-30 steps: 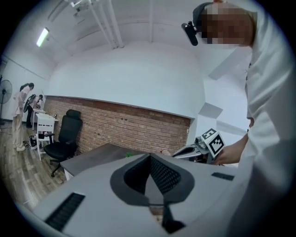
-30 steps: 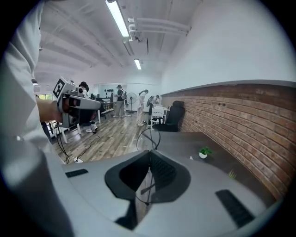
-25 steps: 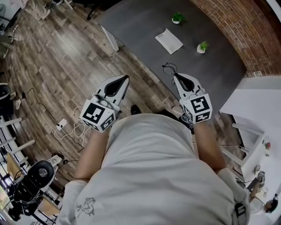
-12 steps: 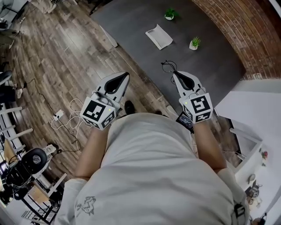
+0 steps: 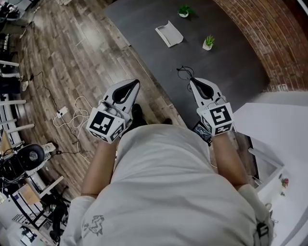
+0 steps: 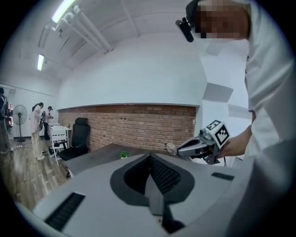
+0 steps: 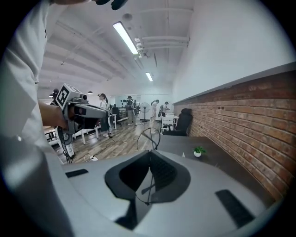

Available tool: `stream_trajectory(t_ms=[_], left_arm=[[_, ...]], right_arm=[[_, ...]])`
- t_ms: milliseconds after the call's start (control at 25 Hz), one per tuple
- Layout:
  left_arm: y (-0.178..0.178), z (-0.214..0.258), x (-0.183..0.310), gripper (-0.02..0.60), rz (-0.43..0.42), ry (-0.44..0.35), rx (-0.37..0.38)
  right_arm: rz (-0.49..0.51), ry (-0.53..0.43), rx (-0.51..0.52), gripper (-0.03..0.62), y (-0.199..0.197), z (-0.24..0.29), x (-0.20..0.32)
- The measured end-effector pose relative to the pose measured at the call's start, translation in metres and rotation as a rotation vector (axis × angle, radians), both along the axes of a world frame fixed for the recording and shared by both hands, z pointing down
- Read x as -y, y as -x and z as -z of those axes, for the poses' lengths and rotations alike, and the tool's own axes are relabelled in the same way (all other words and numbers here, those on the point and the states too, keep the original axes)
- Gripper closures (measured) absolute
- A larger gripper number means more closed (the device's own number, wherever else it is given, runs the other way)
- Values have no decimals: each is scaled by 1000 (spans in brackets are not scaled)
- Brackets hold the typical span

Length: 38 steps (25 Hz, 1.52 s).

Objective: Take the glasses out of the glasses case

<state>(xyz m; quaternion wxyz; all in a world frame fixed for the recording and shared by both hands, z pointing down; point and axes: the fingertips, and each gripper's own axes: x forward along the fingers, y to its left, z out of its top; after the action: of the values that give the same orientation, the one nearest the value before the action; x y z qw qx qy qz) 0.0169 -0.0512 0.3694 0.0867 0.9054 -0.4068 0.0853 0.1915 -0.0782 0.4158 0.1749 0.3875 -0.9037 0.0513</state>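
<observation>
Thin black wire-rimmed glasses (image 5: 184,73) hang from the tip of my right gripper (image 5: 193,81), which is shut on them over the near edge of the dark grey table (image 5: 231,72). In the right gripper view one round lens rim (image 7: 149,138) stands up just past the closed jaws. My left gripper (image 5: 136,82) is held beside it over the wooden floor, jaws together with nothing in them. From the left gripper view I see the right gripper (image 6: 199,146) with a lens at its tip. A white flat thing that looks like the opened case (image 5: 169,34) lies far back on the table.
Two small potted plants (image 5: 183,10) (image 5: 208,42) stand on the table near a brick wall (image 5: 269,38). White furniture (image 5: 279,125) is at my right. Cables and a power strip (image 5: 62,113) lie on the floor at my left. People and a black office chair (image 7: 185,121) are far off.
Both grippers have been carried sideways together, and the table, case and plants have slid up and left in the head view. The right gripper's hold on the glasses is unchanged.
</observation>
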Motion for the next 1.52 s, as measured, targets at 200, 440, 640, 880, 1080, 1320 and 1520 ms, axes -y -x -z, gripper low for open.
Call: stream_trajectory(t_ms=[200, 440, 640, 880, 1080, 1320, 1520], left_arm=[[-4, 3, -32, 571, 57, 6, 31], [-5, 9, -59, 571, 70, 11, 60], [-2, 0, -76, 571, 54, 30, 70], [0, -1, -95, 571, 22, 22, 34], [14, -3, -114, 571, 2, 18, 6], [39, -2, -145, 571, -6, 13, -5], [64, 3, -178, 571, -11, 3, -10]], right_arm=[[47, 7, 18, 579, -11, -3, -21], [69, 10, 33, 579, -15, -1, -42], [51, 21, 31, 579, -15, -6, -60], [18, 24, 28, 579, -16, -4, -86], [0, 24, 10, 579, -3, -2, -114], [-27, 36, 1, 579, 12, -2, -150], [-36, 21, 3, 579, 35, 6, -185]])
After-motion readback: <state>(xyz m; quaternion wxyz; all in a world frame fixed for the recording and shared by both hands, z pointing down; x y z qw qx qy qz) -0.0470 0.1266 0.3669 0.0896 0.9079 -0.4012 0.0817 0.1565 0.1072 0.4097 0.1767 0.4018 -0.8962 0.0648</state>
